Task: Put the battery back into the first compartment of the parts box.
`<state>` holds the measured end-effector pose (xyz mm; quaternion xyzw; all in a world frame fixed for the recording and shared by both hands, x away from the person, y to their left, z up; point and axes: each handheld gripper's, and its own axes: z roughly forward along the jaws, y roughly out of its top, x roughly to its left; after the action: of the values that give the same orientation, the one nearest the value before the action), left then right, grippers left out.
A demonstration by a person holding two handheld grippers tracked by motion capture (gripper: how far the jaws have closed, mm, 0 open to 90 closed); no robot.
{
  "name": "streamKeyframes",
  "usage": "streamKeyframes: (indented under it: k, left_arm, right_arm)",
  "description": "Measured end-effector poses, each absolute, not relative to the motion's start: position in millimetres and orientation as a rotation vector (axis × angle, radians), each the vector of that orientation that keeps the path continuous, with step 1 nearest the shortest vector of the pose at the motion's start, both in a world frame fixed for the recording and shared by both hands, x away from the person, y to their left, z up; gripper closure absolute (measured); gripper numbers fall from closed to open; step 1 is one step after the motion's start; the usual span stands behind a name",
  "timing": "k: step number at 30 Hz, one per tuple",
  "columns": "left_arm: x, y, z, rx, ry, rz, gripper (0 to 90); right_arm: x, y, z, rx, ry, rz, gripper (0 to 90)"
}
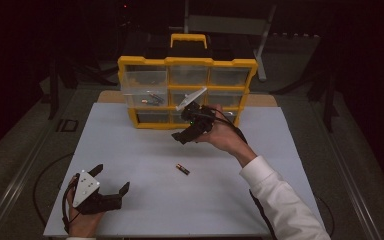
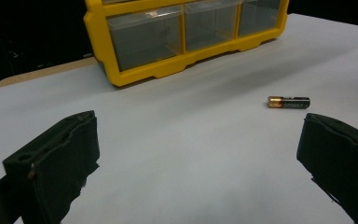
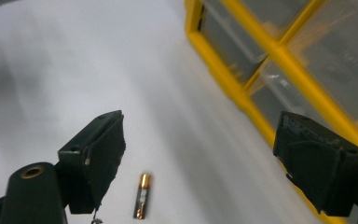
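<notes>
A small black and gold battery (image 1: 182, 169) (image 2: 289, 101) (image 3: 142, 201) lies alone on the white tabletop (image 1: 130, 150). Behind it stands a yellow organizer (image 1: 187, 62) (image 2: 135, 77) (image 3: 223, 70) with clear drawers. Its upper-left drawer (image 1: 145, 87) is pulled out and holds a few small items. My right gripper (image 1: 184, 137) (image 3: 200, 123) hovers open in front of the organizer, above and behind the battery, with nothing between its jaws. My left gripper (image 1: 112, 177) (image 2: 196, 130) rests open and empty near the table's front left, facing the battery.
A table edge runs close in front of the left hand. A white sleeve (image 1: 280, 200) reaches in from the lower right. Dark floor and metal stands surround the table behind the organizer.
</notes>
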<state>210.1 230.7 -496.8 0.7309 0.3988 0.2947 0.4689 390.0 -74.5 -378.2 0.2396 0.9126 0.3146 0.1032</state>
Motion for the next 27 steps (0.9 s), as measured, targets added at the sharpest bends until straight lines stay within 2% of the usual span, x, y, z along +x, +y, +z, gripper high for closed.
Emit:
streamKeyframes:
  k: [24,27]
  left_arm:
    - [210,231,-497,1.791,0.978,0.725,0.0]
    - [210,231,-497,1.791,0.978,0.726,0.0]
  right_arm:
    - [371,-78,-445,0.675,2.836,0.719,18.2]
    - [370,-77,-453,0.675,2.860,0.704,21.2]
